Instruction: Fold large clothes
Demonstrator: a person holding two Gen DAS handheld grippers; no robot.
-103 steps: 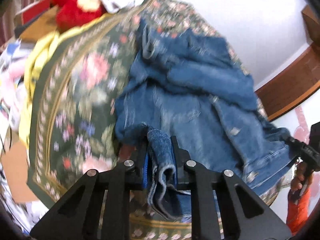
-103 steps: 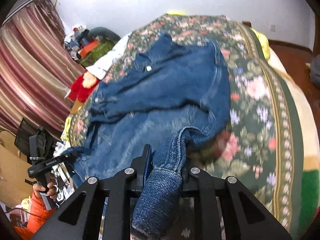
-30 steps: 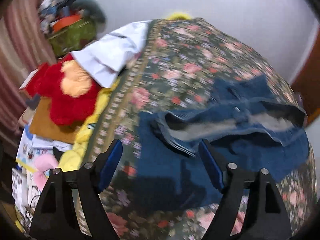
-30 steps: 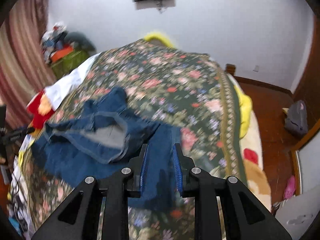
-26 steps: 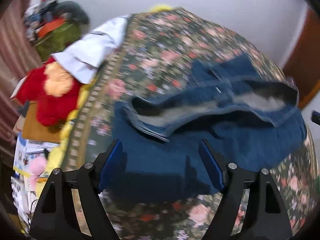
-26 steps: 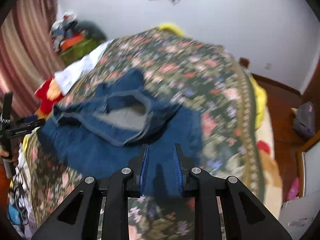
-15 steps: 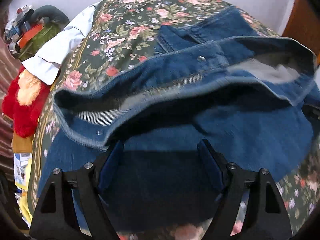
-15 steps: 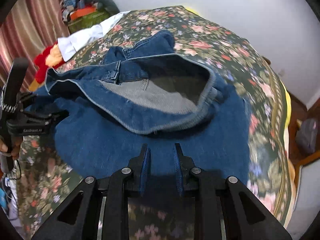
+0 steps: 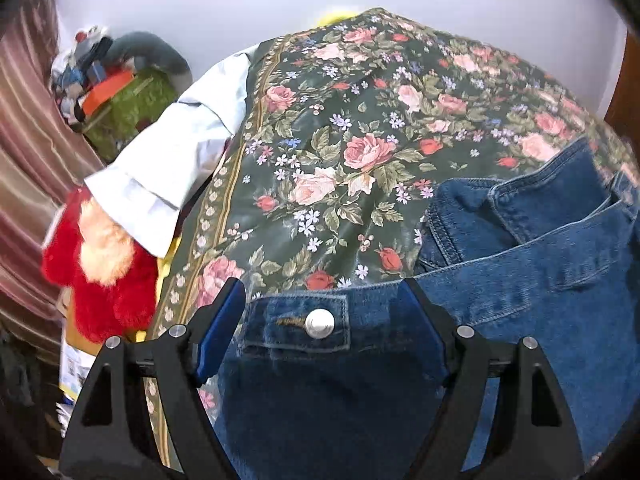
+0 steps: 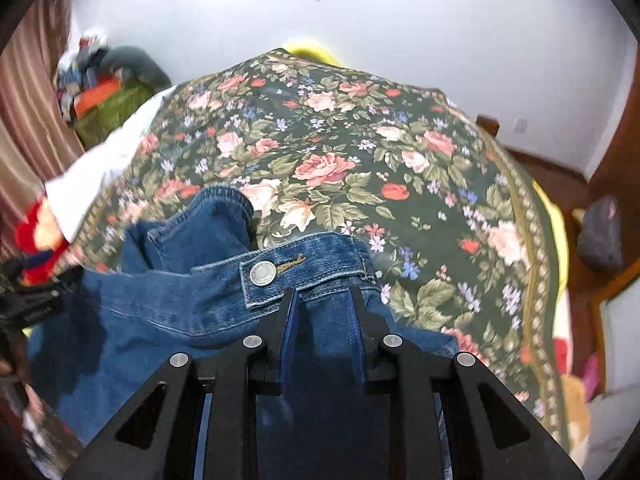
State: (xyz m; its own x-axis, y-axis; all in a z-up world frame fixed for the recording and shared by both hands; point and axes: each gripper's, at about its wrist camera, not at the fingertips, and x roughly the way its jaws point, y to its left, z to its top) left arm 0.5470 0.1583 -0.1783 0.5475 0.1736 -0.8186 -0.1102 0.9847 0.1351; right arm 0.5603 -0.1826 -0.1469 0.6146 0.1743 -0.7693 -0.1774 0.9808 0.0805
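Observation:
A blue denim jacket (image 9: 540, 280) lies spread on the floral bedspread (image 9: 360, 120). My left gripper (image 9: 320, 286) is open wide and straddles a denim band with a metal button (image 9: 319, 323); its blue pads stand clear of the cloth on both sides. In the right wrist view the jacket (image 10: 160, 312) fills the lower left, and another buttoned band (image 10: 262, 273) lies just ahead of my right gripper (image 10: 322, 292). That gripper keeps a narrow gap over the jacket's corner, with denim showing through the gap and no visible pinch.
A red plush toy (image 9: 104, 276) and a white cloth (image 9: 172, 152) lie at the bed's left edge. Beyond them are a cluttered pile (image 9: 112, 92) and a striped curtain (image 9: 24, 160). A dark bag (image 10: 600, 236) sits on the wooden floor to the right.
Both grippers held denim earlier and let it go. In the last second both came down close over the jacket's near edge. Their jaw widths look unchanged.

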